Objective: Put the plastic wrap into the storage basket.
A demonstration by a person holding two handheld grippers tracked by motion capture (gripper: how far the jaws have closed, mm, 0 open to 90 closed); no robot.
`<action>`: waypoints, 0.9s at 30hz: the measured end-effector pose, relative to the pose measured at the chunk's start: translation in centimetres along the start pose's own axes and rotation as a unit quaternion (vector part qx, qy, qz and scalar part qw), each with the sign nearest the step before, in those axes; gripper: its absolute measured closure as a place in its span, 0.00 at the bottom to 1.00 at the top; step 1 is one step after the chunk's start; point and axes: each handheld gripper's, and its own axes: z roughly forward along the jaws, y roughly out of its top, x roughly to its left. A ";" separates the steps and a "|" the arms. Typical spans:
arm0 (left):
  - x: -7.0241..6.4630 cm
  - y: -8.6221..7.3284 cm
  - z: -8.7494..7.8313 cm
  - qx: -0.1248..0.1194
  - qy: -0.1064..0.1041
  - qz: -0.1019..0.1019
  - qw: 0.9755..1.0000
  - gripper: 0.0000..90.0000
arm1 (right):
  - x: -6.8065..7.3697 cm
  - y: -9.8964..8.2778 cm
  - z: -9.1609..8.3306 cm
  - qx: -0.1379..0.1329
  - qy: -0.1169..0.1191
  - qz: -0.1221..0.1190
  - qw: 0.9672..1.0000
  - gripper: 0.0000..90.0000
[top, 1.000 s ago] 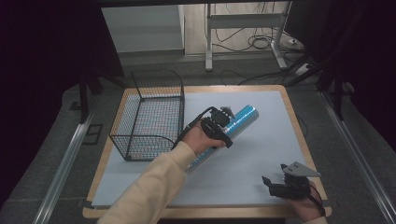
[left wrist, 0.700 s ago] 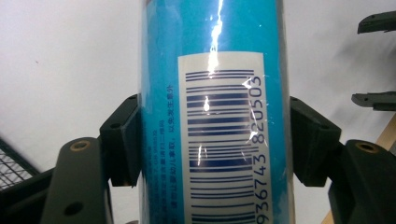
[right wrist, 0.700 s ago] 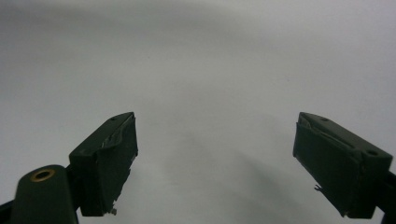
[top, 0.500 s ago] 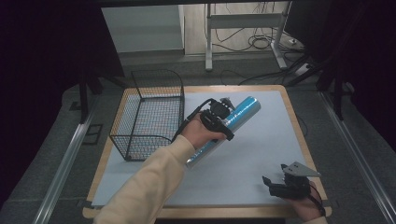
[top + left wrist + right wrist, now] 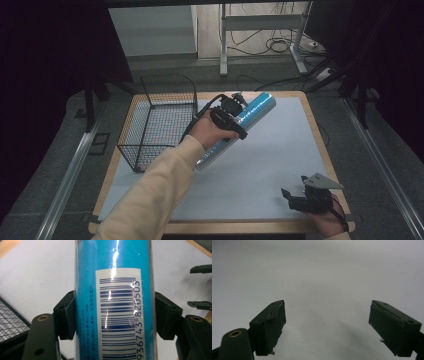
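You are carrying the blue tube (image 5: 239,126) just right of the wire basket (image 5: 159,120). Your left gripper (image 5: 226,116) is squeezing its middle; keep it level going in. Your right gripper (image 5: 306,196) is waiting wide open.

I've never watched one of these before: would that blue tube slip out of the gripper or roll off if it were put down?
The blue tube looks glossy, with glare on its label, so it may be slippery; the left gripper clamps it from both sides. It seems stiff, staying straight while held mid-length. Being round, it would probably roll on the flat table.
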 end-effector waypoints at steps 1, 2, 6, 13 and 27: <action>0.1 0.0 -0.1 -0.003 0.004 -0.003 1.000 0.35 | 0.0 0.0 0.0 0.000 0.000 0.000 1.000 0.16; 0.2 0.1 -0.2 -0.004 0.007 -0.002 1.000 0.35 | 0.0 0.0 0.0 0.000 0.000 0.000 1.000 0.16; 0.7 0.2 -0.8 -0.008 0.014 -0.004 1.000 0.35 | -0.1 0.0 0.0 0.001 -0.001 0.000 1.000 0.16; 1.4 0.5 -1.8 -0.012 0.031 -0.006 0.999 0.35 | -0.2 0.1 -0.1 -0.005 -0.003 0.005 1.000 0.16; 3.8 0.3 -3.9 -0.020 0.059 -0.020 0.998 0.36 | -0.2 0.1 -0.1 -0.006 -0.006 0.003 1.000 0.16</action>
